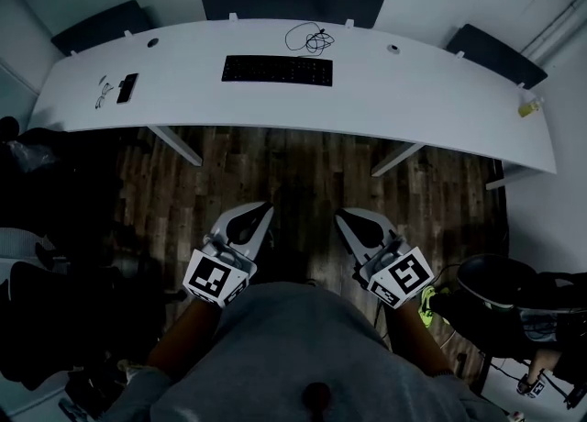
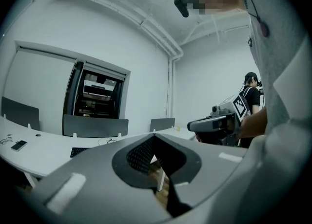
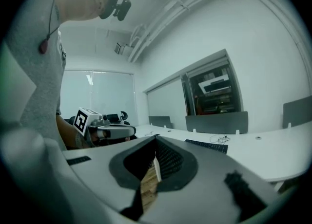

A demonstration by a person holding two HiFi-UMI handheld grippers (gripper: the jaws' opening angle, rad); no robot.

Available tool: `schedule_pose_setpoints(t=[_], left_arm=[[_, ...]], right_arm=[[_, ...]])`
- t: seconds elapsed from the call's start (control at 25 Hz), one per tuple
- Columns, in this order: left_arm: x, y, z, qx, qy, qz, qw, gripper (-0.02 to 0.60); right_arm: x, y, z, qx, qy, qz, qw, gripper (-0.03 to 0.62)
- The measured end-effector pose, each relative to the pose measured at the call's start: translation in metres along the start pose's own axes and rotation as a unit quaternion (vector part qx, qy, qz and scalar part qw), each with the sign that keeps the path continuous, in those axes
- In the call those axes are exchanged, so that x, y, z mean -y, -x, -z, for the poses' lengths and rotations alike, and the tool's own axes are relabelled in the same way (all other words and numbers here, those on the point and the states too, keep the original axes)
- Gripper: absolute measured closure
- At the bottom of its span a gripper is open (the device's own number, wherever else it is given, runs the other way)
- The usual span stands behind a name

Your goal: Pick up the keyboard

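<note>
Centrally, keyboard [image 1: 277,71] on desk [image 1: 431,104], floor [image 1: 303,168] before

No text, label or number is legible.

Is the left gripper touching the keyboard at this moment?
Apart. In the head view the left gripper hangs over the wooden floor, and the keyboard lies far off on the white desk.

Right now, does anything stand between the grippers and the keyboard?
Nothing visible does. Only floor and bare desk lie between the left gripper, the right gripper and the keyboard; the cable lies behind it, the phone far left.
</note>
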State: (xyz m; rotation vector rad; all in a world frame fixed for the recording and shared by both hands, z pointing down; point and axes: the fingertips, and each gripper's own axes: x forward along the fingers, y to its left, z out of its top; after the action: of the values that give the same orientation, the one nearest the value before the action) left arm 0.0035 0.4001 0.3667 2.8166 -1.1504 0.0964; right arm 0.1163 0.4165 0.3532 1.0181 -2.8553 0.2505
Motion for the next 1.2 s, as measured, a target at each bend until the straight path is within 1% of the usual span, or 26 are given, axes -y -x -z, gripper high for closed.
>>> schedule_pose_setpoints(t=[0.24, 0.4, 0.56, 0.68, 0.8, 1.0, 1.08, 1.2], left_arm=[[-0.063, -0.022, -0.006, 0.005, 0.002, 0.014, 0.9999, 0.577], [-0.101, -0.028, -0.002, -0.007, 0.017, 0.023, 0.9996, 0.577], [-0.143, -0.031, 0.001, -0.003, 0.009, 0.033, 0.9994, 0.577], [-0.169, -0.030, 0.003, -0.005, 0.011, 0.035, 0.9993, 0.577], [-0.187, -0.029, 0.004, -0.015, 0.027, 0.034, 0.9990, 0.577], [-0.212, -0.032, 0.005, -0.013, 0.032, 0.029, 0.9990, 0.577], [-0.218, -0.035, 0.007, -0.014, 0.026, 0.029, 0.9991, 0.577], [-0.225, -0.041, 0.010, -0.009, 0.005, 0.033, 0.9994, 0.577]], right_arm=[[0.026, -0.061, -0.015, -0.010, 0.000, 0.015, 1.000, 0.580], [0.036, -0.100, -0.016, -0.018, 0.000, 0.024, 1.000, 0.580], [0.042, -0.140, -0.021, -0.025, -0.009, 0.036, 0.999, 0.580], [0.044, -0.161, -0.020, -0.029, -0.016, 0.043, 0.999, 0.580], [0.045, -0.177, -0.019, -0.035, -0.020, 0.045, 0.998, 0.580], [0.053, -0.197, -0.016, -0.043, -0.020, 0.045, 0.998, 0.580], [0.059, -0.203, -0.017, -0.041, -0.019, 0.043, 0.998, 0.580], [0.069, -0.211, -0.016, -0.038, -0.018, 0.038, 0.998, 0.580]])
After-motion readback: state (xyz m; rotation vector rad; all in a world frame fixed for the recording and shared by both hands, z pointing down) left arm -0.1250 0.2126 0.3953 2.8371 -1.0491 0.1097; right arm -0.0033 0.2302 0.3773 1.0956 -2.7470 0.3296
